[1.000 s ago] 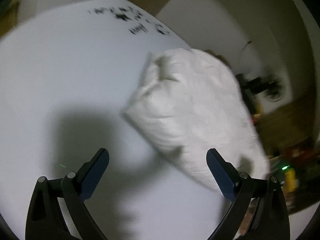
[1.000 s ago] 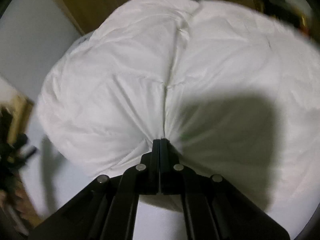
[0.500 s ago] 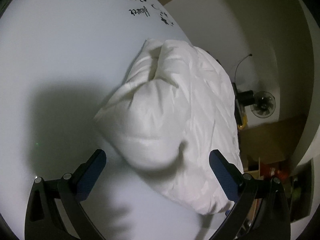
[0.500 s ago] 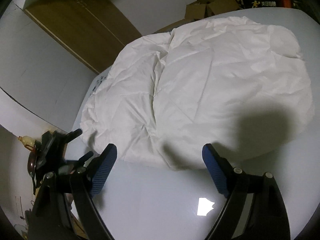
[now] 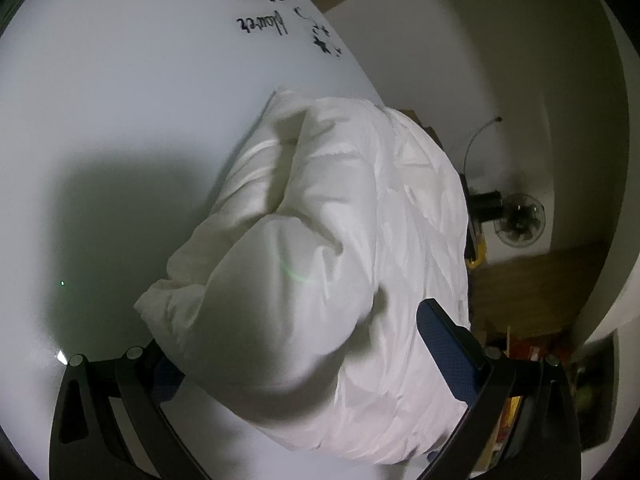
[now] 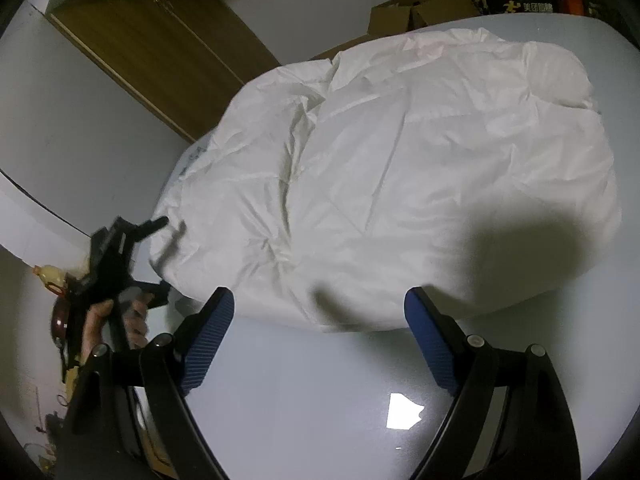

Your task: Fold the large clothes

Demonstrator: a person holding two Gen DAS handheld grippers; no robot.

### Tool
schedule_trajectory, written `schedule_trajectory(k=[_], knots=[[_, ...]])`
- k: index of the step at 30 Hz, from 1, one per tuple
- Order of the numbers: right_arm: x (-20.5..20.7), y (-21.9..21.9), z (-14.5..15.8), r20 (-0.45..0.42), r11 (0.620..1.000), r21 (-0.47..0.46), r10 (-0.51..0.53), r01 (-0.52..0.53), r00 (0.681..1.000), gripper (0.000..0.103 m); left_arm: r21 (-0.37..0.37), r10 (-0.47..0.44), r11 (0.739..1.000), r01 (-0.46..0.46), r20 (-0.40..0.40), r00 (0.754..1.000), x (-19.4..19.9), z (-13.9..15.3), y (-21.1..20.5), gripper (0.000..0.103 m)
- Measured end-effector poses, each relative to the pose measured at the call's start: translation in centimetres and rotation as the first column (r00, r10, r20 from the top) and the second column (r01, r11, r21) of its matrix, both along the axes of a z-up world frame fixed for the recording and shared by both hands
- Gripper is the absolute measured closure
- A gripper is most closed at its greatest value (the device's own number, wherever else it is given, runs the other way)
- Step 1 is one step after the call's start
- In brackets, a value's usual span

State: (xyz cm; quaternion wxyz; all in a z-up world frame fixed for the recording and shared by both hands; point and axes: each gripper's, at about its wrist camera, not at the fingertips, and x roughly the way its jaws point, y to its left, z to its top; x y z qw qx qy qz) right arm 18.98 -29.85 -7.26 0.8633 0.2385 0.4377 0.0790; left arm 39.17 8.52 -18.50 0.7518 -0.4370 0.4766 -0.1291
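A puffy white padded garment [image 6: 400, 184] lies bunched on a glossy white table [image 6: 360, 400]. In the left wrist view the garment [image 5: 320, 248] fills the middle, and its near bulge sits between the wide-apart jaws of my left gripper [image 5: 296, 360], hiding most of the left finger. My right gripper [image 6: 320, 328] is open and empty, just short of the garment's near edge. The left gripper also shows in the right wrist view [image 6: 160, 256], at the garment's left end, held by a hand.
The table has black floral lettering [image 5: 264, 24] at its far end. A wooden wardrobe [image 6: 160, 48], cardboard boxes [image 6: 416, 4] and a floor fan [image 5: 516, 220] stand beyond the table's edges. Clutter lies on the floor at the right [image 5: 520, 352].
My right gripper has let go of the garment, opened and pulled back. My left gripper has moved forward until the garment's bulge sits between its open jaws.
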Motion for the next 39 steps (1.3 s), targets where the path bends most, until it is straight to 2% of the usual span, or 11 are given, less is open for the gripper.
schedule_trajectory(k=[3, 5, 6, 7, 10, 16, 21, 23, 27, 34, 39], knots=[[0.7, 0.6, 0.1, -0.007, 0.999, -0.054, 0.0, -0.001, 1.0, 0.017, 0.023, -0.006, 1.0, 0.006, -0.009, 1.0, 0.5, 0.0, -0.3, 0.005], [1.5, 1.4, 0.4, 0.007, 0.998, -0.068, 0.013, -0.013, 1.0, 0.025, 0.065, -0.006, 0.998, 0.007, -0.018, 1.0, 0.3, 0.1, -0.3, 0.027], [2.3, 2.0, 0.7, 0.011, 0.996, -0.082, 0.027, -0.026, 1.0, 0.043, 0.091, 0.003, 0.996, 0.0, -0.031, 1.0, 0.3, -0.1, -0.3, 0.045], [3.3, 2.9, 0.8, 0.007, 0.994, -0.098, 0.045, -0.044, 0.999, 0.068, 0.083, 0.006, 0.997, -0.003, -0.034, 0.999, 0.3, -0.4, -0.3, 0.051], [6.0, 5.2, 0.5, 0.004, 0.986, -0.146, 0.081, -0.08, 0.997, 0.092, 0.118, 0.01, 0.993, -0.007, -0.022, 1.0, -0.4, 0.1, -0.6, 0.068], [9.0, 8.9, -3.5, -0.095, 0.936, -0.323, 0.117, -0.142, 0.989, 0.094, 0.329, -0.039, 0.944, -0.014, 0.153, 0.988, -3.1, 5.5, -2.9, 0.079], [7.1, 7.0, -1.4, 0.001, 0.97, -0.213, 0.119, -0.116, 0.993, 0.093, 0.459, -0.094, 0.888, -0.04, 0.265, 0.96, -5.0, 9.4, -5.2, 0.079], [8.1, 7.1, -3.6, -0.101, 0.969, -0.189, 0.143, -0.16, 0.985, 0.093, 0.491, -0.112, 0.87, -0.048, 0.291, 0.95, -5.4, 10.5, -6.4, 0.079], [7.9, 8.1, -4.9, -0.1, 0.943, -0.276, 0.166, -0.188, 0.981, 0.094, 0.532, -0.143, 0.845, -0.056, 0.326, 0.934, -6.5, 12.4, -8.2, 0.079], [5.8, 7.2, -6.1, -0.061, 0.957, -0.204, 0.196, -0.204, 0.979, 0.094, 0.572, -0.19, 0.819, -0.055, 0.361, 0.913, -7.8, 15.4, -11.9, 0.079], [1.9, 0.6, -3.9, 0.017, 0.997, 0.002, 0.075, -0.075, 0.997, 0.093, 0.601, -0.234, 0.796, -0.073, 0.416, 0.879, -9.1, 18.7, -15.7, 0.079]])
